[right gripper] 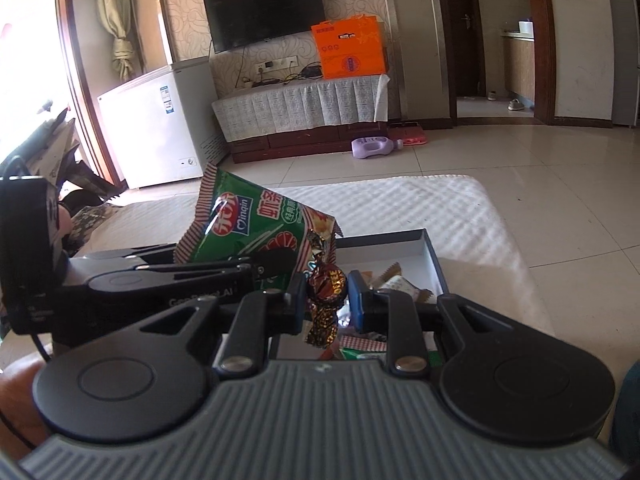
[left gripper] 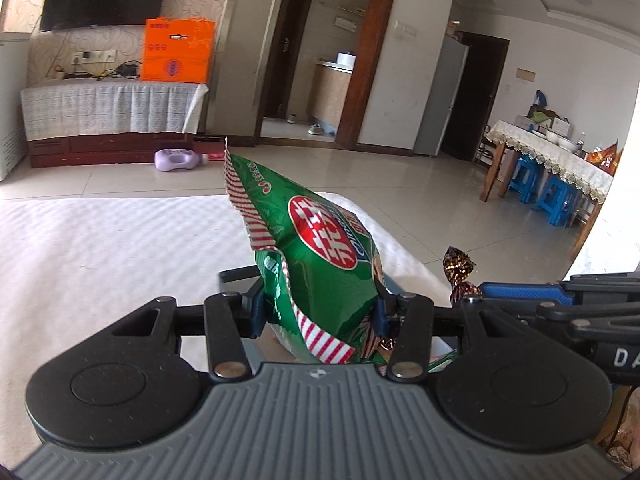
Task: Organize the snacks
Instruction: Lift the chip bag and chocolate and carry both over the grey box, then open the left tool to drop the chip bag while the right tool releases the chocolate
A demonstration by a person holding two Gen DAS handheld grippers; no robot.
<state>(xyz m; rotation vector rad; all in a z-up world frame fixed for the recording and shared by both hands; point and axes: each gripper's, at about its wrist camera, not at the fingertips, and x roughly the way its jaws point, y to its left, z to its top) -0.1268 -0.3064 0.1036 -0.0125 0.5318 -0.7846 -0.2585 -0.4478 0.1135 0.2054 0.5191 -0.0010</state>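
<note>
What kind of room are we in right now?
Most likely a home living room: a black flat-screen television hangs on the patterned wall, a white chest freezer stands beside it, and a lace-covered wooden dining table sits nearby.

One green snack bag [left gripper: 320, 264] and one brown wrapped candy [right gripper: 326, 284] are counted, one dark box [right gripper: 430, 258], one purple bottle [right gripper: 376, 147], and two blue stools [left gripper: 540, 190].

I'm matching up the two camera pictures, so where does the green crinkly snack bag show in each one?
Left wrist view: green crinkly snack bag at centre, upright between the near claw's fingers.
Right wrist view: left of centre, above the other claw.
Shared landmark: orange cardboard box beside the television.
</note>
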